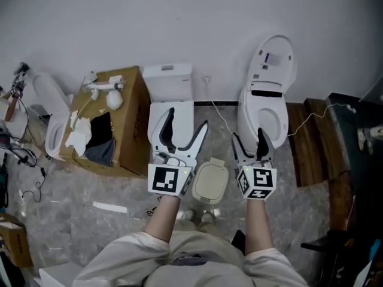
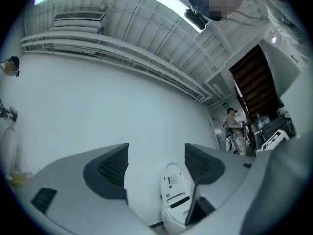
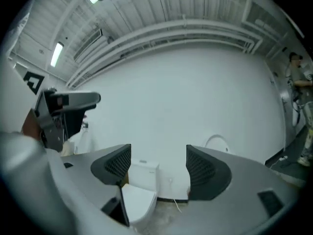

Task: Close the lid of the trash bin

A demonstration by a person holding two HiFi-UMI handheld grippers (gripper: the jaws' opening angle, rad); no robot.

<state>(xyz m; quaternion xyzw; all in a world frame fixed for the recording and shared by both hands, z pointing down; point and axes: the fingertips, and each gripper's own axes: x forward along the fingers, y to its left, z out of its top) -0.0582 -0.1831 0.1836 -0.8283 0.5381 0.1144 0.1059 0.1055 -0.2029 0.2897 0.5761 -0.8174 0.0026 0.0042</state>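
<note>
A white wall [image 1: 119,23] fills the top of the head view, and a marbled floor [image 1: 78,190] runs across the lower half. Against the wall at upper right an open toilet [image 1: 266,94] stands with its seat lid raised upright. At centre a tank toilet [image 1: 170,85] has its seat down. A cardboard box [image 1: 128,130] sits just left of it with its flaps open and white and dark things inside. Dark wooden planks [image 1: 311,142] lie at the right edge. The bin [image 1: 210,182] stands on the floor at lower centre, between the two marker cubes and near the person's knees. Seen from above, its beige lid [image 1: 209,178] looks flat and down on the body. Both forearms reach up from the bottom edge. The left claw [image 1: 188,117] is held over the tank toilet's seat, well above the bin and apart from it. In the left gripper view the left claw [image 2: 156,165] stands wide, and nothing is gripped. Only the far-off open toilet [image 2: 173,199] and the wall show through the gap. The right claw [image 1: 248,133] lies in front of the open toilet's bowl, also clear of the bin. The right gripper view shows the right claw [image 3: 159,168] wide as well and holding nothing, with the tank toilet [image 3: 142,180] low in the gap.
</note>
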